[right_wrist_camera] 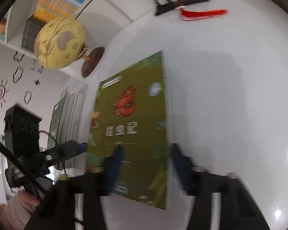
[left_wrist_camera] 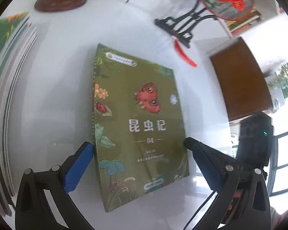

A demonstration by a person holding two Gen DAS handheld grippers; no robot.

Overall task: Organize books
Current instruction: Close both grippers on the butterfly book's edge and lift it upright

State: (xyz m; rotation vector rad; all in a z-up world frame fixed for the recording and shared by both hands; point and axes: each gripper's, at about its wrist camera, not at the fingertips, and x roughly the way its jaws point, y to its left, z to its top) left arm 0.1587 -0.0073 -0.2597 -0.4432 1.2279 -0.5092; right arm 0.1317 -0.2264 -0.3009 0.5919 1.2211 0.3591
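- A green book [left_wrist_camera: 140,126] with insects, flowers and pale characters on its cover lies on the white tabletop [left_wrist_camera: 53,88], tilted up along one long edge, so the cover slants.
- The left claw [left_wrist_camera: 138,149] stands wide open astride the book's lower part: its left blue pad [left_wrist_camera: 77,168] sits against the spine edge, and the right pad [left_wrist_camera: 205,164] is just off the opposite edge.
- The right claw [right_wrist_camera: 146,153] reaches the book's page edge from the other side. One finger lies over the cover and the other beside the white page block; motion blur hides whether the pads press on it.
- A stack of books [left_wrist_camera: 7,99] stands well off the green book, at the left of the left wrist view.
- A yellow globe [right_wrist_camera: 59,44] on a brown base and a black stand [left_wrist_camera: 180,26] with a red tassel [left_wrist_camera: 184,53] sit farther back.
- A hand in a pale sleeve [right_wrist_camera: 19,205] holds the left claw's handle.
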